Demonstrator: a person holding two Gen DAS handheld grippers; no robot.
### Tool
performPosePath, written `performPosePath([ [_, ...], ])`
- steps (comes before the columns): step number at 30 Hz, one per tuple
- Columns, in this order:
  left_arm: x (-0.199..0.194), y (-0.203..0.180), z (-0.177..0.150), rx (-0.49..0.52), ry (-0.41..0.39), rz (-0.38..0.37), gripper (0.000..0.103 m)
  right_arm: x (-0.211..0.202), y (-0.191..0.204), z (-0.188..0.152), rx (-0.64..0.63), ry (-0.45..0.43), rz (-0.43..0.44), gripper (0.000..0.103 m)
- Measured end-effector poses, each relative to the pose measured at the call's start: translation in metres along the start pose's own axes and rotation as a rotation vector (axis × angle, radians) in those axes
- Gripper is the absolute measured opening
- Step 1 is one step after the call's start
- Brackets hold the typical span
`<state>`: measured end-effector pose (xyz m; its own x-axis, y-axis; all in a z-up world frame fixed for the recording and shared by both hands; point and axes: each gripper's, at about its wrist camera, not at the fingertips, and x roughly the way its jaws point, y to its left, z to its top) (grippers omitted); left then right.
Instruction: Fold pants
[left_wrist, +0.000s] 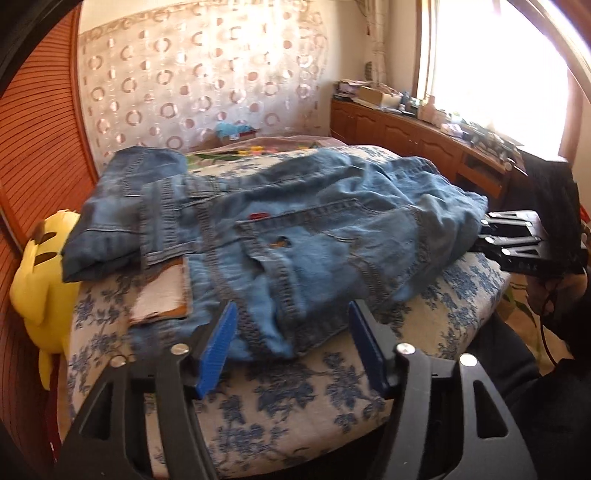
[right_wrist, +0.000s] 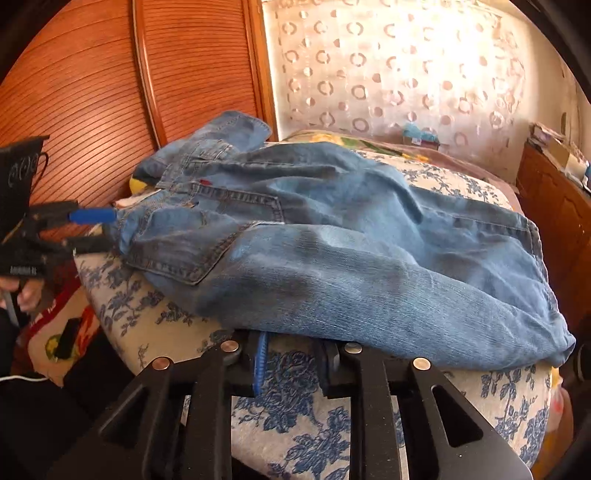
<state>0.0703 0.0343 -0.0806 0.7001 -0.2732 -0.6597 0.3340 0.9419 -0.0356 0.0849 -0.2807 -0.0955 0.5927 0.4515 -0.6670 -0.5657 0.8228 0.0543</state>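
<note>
One pair of jeans lies bunched and part-folded on a bed with a blue-flowered cover, waistband end toward the wooden sliding door, legs doubled over toward the window side. The left hand-held gripper sits at the near edge of the denim with its blue pads well apart; a fold of fabric lies between them but they aren't pressing on it. The right hand-held gripper is poked in under the leg fold at the bed's edge, jaws only a little apart, and the cloth drapes over the tips, so I honestly can't tell if it's pinching anything. A yellow plush is wedged between the bed and the door, right by the waistband. A patterned curtain hangs behind the bed, and a low wooden cabinet with clutter on top runs under the bright window.
</note>
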Motion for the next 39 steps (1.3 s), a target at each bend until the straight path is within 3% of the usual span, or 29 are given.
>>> performPosePath([
  [10, -0.007, 0.042, -0.015, -0.096, -0.044, 0.098, 0.069, -0.011, 0.008, -0.007, -0.035, -0.035, -0.023, 0.047],
  [16, 0.0, 0.065, -0.033, -0.155, -0.016, 0.142, 0.069, -0.005, 0.013, -0.009, -0.051, -0.017, -0.001, 0.049],
  [22, 0.014, 0.071, -0.038, -0.165, 0.012, 0.128, 0.069, 0.016, 0.02, -0.006, -0.053, -0.006, -0.001, 0.049],
  [26, 0.017, 0.072, -0.037, -0.181, 0.006, 0.071, 0.053, 0.025, 0.019, -0.004, -0.029, 0.005, -0.004, 0.048],
  [29, 0.016, 0.07, -0.034, -0.174, -0.002, 0.067, 0.044, 0.026, 0.017, -0.003, -0.018, -0.002, -0.016, 0.037],
  [31, 0.014, 0.068, -0.033, -0.171, -0.01, 0.051, 0.031, 0.026, 0.013, -0.003, -0.004, -0.003, -0.018, 0.022],
  [34, 0.006, 0.061, -0.029, -0.142, -0.031, 0.065, 0.019, 0.021, 0.005, -0.004, 0.031, -0.014, 0.008, 0.014],
  [39, -0.016, 0.068, -0.019, -0.162, -0.086, 0.079, 0.015, 0.002, 0.004, -0.004, 0.022, -0.046, 0.03, 0.007],
])
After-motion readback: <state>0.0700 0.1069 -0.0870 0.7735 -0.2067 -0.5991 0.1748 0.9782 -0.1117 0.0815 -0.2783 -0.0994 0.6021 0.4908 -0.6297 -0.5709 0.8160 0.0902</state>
